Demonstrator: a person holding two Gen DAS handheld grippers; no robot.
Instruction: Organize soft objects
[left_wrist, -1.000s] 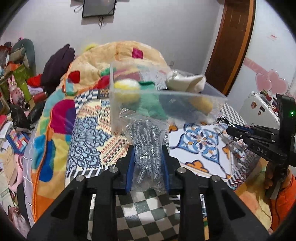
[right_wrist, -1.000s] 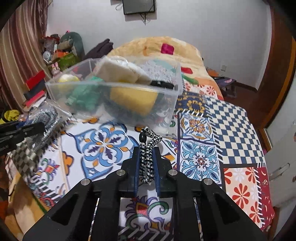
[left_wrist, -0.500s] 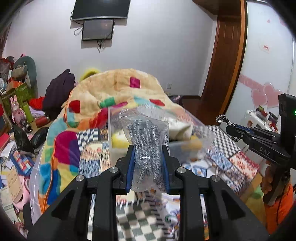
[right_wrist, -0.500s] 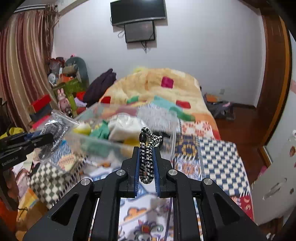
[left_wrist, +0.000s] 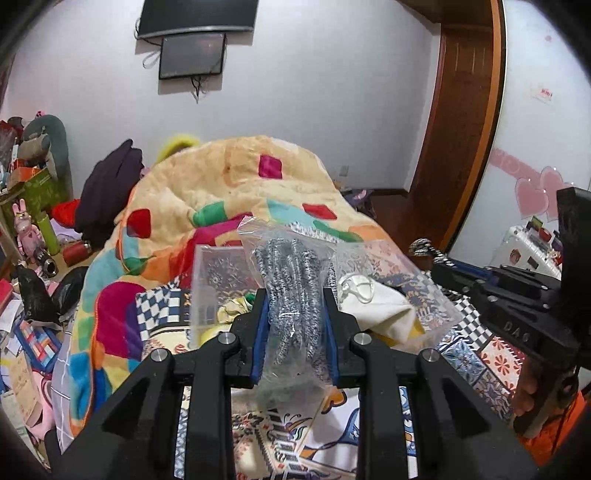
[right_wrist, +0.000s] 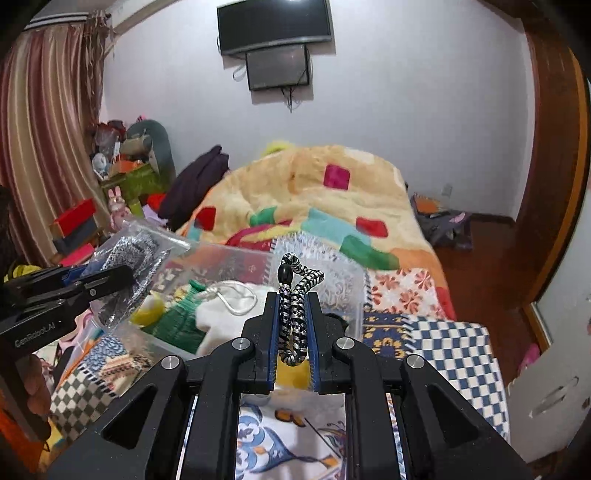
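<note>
My left gripper (left_wrist: 294, 299) is shut on a clear plastic bag of black-and-white cord (left_wrist: 293, 291), held up above the near left corner of a clear plastic bin (left_wrist: 210, 284). My right gripper (right_wrist: 293, 306) is shut on a black-and-white braided cord with a black bead (right_wrist: 295, 295), held over the bin's (right_wrist: 347, 291) near wall. The bin sits on the patterned bedspread and holds a white drawstring pouch (right_wrist: 229, 306), a green item (right_wrist: 181, 321) and yellow soft things. The left gripper with its bag (right_wrist: 125, 266) shows at the left of the right wrist view; the right gripper (left_wrist: 443, 266) shows at the right of the left wrist view.
A piled yellow patchwork blanket (right_wrist: 306, 195) lies behind the bin. Cluttered shelves and toys (left_wrist: 33, 221) stand at the left. A wooden door frame (left_wrist: 465, 129) and white furniture (right_wrist: 554, 387) are at the right. A TV (right_wrist: 273, 22) hangs on the far wall.
Both grippers have risen from near the bedspread to above the bin and moved closer to it, each still holding its item. The bin now sits lower in both views.
</note>
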